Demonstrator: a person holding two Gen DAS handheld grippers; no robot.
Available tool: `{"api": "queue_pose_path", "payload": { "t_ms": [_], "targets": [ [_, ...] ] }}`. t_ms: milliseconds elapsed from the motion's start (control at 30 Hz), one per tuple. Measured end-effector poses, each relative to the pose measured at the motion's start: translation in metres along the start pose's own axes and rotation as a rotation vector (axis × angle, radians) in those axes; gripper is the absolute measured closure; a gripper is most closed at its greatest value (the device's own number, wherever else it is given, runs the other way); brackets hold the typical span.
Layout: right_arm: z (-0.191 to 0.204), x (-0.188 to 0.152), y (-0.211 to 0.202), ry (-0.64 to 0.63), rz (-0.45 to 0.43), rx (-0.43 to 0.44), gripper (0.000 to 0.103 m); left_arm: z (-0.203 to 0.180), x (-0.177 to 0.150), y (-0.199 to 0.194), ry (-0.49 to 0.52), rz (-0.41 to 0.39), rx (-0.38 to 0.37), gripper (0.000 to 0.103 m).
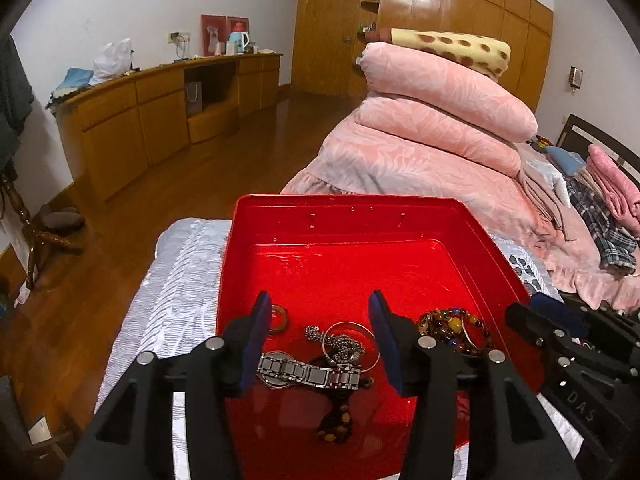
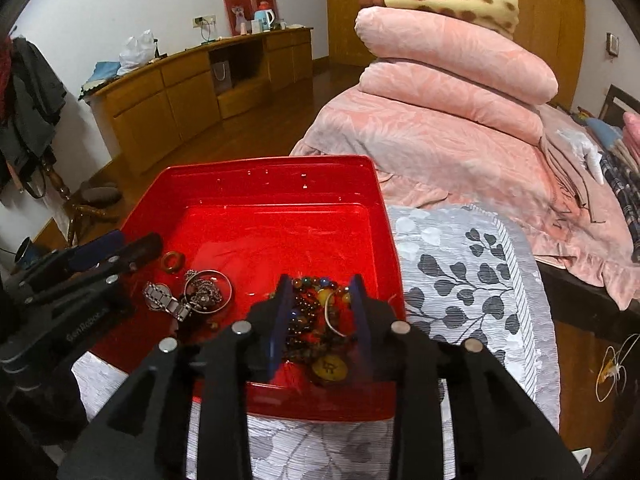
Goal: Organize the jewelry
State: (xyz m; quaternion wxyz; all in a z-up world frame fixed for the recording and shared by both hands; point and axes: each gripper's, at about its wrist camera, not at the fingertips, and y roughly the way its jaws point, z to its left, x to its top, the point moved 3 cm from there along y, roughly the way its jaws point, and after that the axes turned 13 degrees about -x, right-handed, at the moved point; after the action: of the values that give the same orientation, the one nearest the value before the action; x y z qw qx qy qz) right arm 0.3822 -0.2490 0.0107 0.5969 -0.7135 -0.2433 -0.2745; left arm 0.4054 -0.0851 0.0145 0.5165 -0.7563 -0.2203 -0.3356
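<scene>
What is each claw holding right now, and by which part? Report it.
Nothing is held. The left claw stands open over the metal watch and chain. The right claw stands open around the beaded bracelets, pads not pressing them.

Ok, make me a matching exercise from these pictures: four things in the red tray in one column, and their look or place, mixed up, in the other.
1. wristwatch
2. wooden ring
3. bead tangle
4. thin bangle

A. brown, nearest the tray's far left side
B. plain silver hoop over the chain
C. metal link band
D. many-coloured, between the right gripper's jaws

Pairs: 1-C, 2-A, 3-D, 4-B
</scene>
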Motion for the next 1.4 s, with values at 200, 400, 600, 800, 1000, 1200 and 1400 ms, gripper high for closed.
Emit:
{"api": "queue_pose_path", "payload": {
  "t_ms": [200, 400, 600, 800, 1000, 1200, 1400],
  "targets": [
    [-0.006, -0.002, -0.016, 0.016, -0.035, -0.002, 0.054, 0.002, -0.001, -0.018, -0.006, -0.034, 0.000, 0.041],
    [-0.013, -0.016, -0.035, 0.036, -0.055, -0.003, 0.039, 0.008, -0.014, -0.048, -0.014, -0.081, 0.007, 0.026],
    [-0.014, -0.035, -0.059, 0.040, -0.086, -0.004, 0.030, 0.007, -0.030, -0.077, -0.005, -0.118, 0.025, 0.021],
    [-0.014, -0.056, -0.087, 0.048, -0.133, -0.011, 0.017, -0.004, -0.046, -0.107, 0.034, -0.163, 0.026, 0.014],
    [-0.018, -0.071, -0.120, 0.061, -0.203, -0.025, 0.007, -0.012, -0.056, -0.145, 0.063, -0.236, 0.031, 0.010],
    [-0.023, -0.079, -0.154, 0.063, -0.280, -0.052, 0.006, -0.018, -0.058, -0.185, 0.091, -0.326, 0.046, 0.010],
    [-0.022, -0.082, -0.191, 0.055, -0.361, -0.036, 0.005, -0.025, -0.060, -0.218, 0.118, -0.396, 0.042, 0.009]
  ]
}}
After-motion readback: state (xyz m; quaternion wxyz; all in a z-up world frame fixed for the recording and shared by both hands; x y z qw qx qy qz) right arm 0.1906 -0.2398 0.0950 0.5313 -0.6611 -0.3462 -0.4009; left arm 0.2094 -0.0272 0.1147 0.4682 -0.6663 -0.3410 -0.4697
